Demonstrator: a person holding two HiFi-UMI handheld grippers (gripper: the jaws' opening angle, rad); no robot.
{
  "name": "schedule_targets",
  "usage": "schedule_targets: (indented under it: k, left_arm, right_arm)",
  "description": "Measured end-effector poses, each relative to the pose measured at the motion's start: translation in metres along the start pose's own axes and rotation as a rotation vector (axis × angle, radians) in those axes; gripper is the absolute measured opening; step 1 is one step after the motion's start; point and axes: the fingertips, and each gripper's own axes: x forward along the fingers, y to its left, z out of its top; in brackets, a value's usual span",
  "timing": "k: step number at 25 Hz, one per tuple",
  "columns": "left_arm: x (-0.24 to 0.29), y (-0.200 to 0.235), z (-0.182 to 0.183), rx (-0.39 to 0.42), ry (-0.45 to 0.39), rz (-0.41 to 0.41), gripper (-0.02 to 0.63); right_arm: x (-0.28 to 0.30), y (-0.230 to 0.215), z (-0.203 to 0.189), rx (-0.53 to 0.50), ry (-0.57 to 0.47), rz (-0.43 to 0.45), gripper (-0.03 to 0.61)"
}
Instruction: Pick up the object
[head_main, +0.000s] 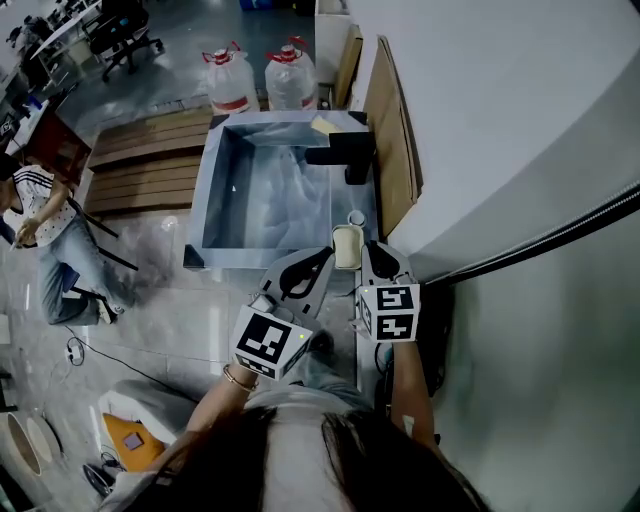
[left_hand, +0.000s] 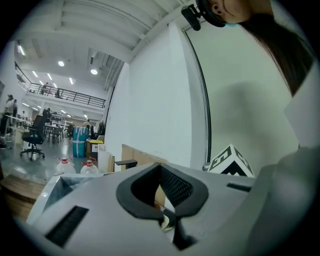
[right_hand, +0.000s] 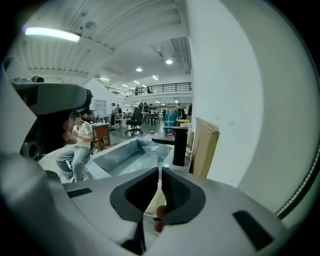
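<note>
A cream, rounded block (head_main: 346, 245) lies on the near right rim of a steel sink (head_main: 214, 200). My left gripper (head_main: 326, 256) comes in from the left, tips together beside the block; in its own view the left gripper (left_hand: 160, 166) has its tips touching, and only a cream sliver (left_hand: 165, 223) shows below them. My right gripper (head_main: 372, 252) sits just right of the block. In the right gripper view the right gripper (right_hand: 159, 171) shows only a hairline slit between its tips, with the cream block (right_hand: 151, 202) beneath. Neither holds anything that I can see.
A black faucet (head_main: 345, 155) stands on the sink's right rim, with a small round fitting (head_main: 356, 217) nearer me. Cardboard sheets (head_main: 392, 140) lean on the white wall to the right. Two water jugs (head_main: 232, 80) stand beyond the sink. A person (head_main: 45, 235) sits at left.
</note>
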Motion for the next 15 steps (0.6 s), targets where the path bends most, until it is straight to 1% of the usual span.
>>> schedule_targets:
  k: [8, 11, 15]
  left_arm:
    - [0.017, 0.012, -0.010, -0.001, 0.031, 0.000, 0.009]
    - [0.022, 0.016, -0.015, -0.003, 0.046, -0.001, 0.009]
    - [0.030, 0.019, -0.021, -0.007, 0.062, -0.004, 0.009]
  right_arm:
    - [0.035, -0.006, -0.030, -0.002, 0.107, 0.019, 0.029]
    - [0.047, -0.009, -0.042, 0.008, 0.143, 0.024, 0.045]
    - [0.063, -0.014, -0.056, 0.016, 0.166, 0.022, 0.062]
